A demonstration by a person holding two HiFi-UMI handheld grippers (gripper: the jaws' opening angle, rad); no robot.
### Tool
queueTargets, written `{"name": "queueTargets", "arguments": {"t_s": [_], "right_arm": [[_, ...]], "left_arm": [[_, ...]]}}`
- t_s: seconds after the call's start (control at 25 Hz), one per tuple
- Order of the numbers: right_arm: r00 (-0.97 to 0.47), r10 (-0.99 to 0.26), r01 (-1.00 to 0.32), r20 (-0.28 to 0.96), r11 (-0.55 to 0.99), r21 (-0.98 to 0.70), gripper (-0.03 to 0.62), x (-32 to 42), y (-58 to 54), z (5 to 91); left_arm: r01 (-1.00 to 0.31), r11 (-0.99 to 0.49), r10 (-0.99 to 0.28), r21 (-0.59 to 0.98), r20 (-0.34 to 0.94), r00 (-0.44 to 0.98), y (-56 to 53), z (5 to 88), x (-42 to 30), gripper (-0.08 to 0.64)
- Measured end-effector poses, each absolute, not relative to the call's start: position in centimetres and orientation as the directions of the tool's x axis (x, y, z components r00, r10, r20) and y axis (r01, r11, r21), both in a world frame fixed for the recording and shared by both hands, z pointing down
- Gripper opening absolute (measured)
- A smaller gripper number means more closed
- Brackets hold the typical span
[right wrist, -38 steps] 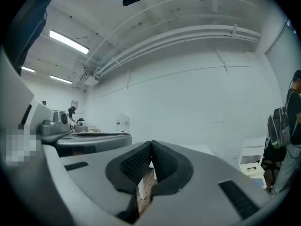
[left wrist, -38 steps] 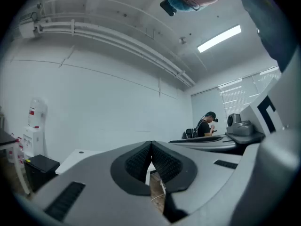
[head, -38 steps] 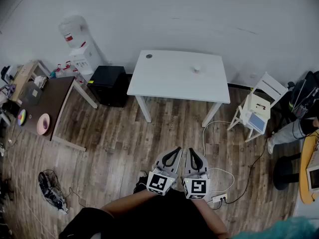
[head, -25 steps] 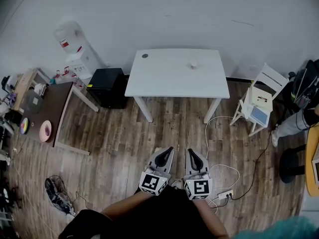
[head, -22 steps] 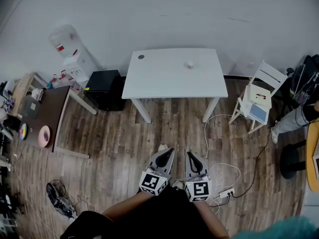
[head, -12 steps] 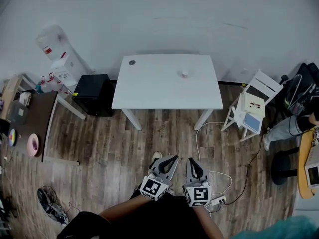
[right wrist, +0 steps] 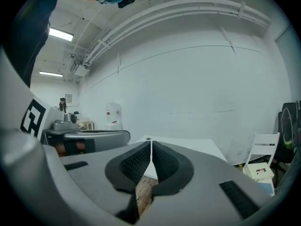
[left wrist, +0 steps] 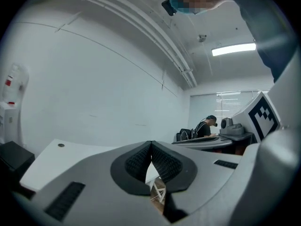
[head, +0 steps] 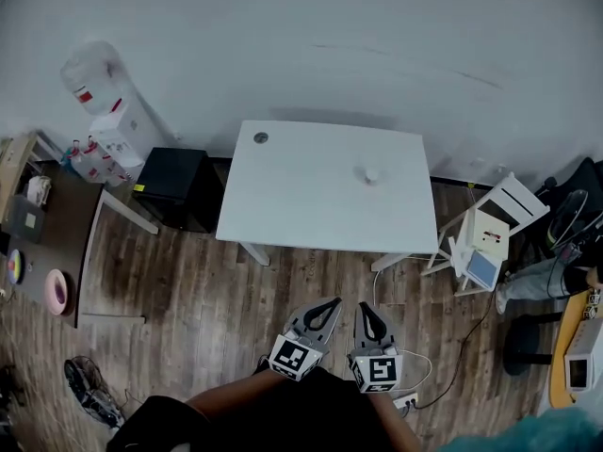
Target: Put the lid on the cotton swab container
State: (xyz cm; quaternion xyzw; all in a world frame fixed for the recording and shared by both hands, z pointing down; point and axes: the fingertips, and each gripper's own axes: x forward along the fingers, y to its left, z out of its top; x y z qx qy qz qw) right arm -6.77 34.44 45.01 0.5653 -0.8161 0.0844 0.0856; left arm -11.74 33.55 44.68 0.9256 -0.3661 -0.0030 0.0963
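Note:
A white table stands ahead against the wall. On it sits a small white round container toward its right side, and a small dark round lid lies at its far left corner. Both grippers hang over the wooden floor, close to my body and well short of the table. My left gripper is shut with nothing in it, and so is my right gripper. In the left gripper view the lid shows as a dot on the table; its jaws meet tip to tip, as do the right's.
A black cabinet and a water dispenser stand left of the table. A white chair stands to its right. Cables and a power strip lie on the floor by my feet. A brown desk is at far left.
The table has come nearer and larger in the head view as I walk toward it. Both grippers stay shut and side by side.

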Motion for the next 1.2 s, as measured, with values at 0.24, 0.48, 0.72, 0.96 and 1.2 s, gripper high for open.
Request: {"name": "queueTargets", "arguments": {"t_s": [0.24, 0.48, 0.72, 0.96, 1.2], "right_arm": [[-0.298, -0.918, -0.954, 0.262, 0.295, -0.053, 0.034, -7.3, 27.3, 45.4], [-0.244, -0.932, -0.97, 0.269, 0.238, -0.056, 0.034, -7.6, 23.2, 45.6], [-0.206, -0.937, -0.979, 0.281, 0.196, -0.062, 0.034, -6.1, 21.4, 46.2], [-0.219, -0.944, -0.976, 0.248, 0.207, -0.072, 0.034, -5.6, 18.4, 46.1], [-0.237, -0.943, -0.971, 0.234, 0.223, -0.087, 0.034, -3.7, 13.3, 46.8]], "left_arm": [[-0.613, -0.763, -0.621, 0.207, 0.032, 0.784, 26.4, 44.7, -12.4, 0.014], [-0.603, -0.775, -0.605, 0.189, 0.052, 0.794, 20.9, 45.1, -14.4, 0.014], [-0.628, -0.748, -0.631, 0.215, 0.06, 0.773, 18.4, 46.2, -15.4, 0.012], [-0.656, -0.726, -0.657, 0.206, 0.077, 0.75, 16.3, 46.7, -15.7, 0.012], [-0.683, -0.697, -0.681, 0.218, 0.096, 0.726, 11.9, 47.3, -15.3, 0.013]]}}
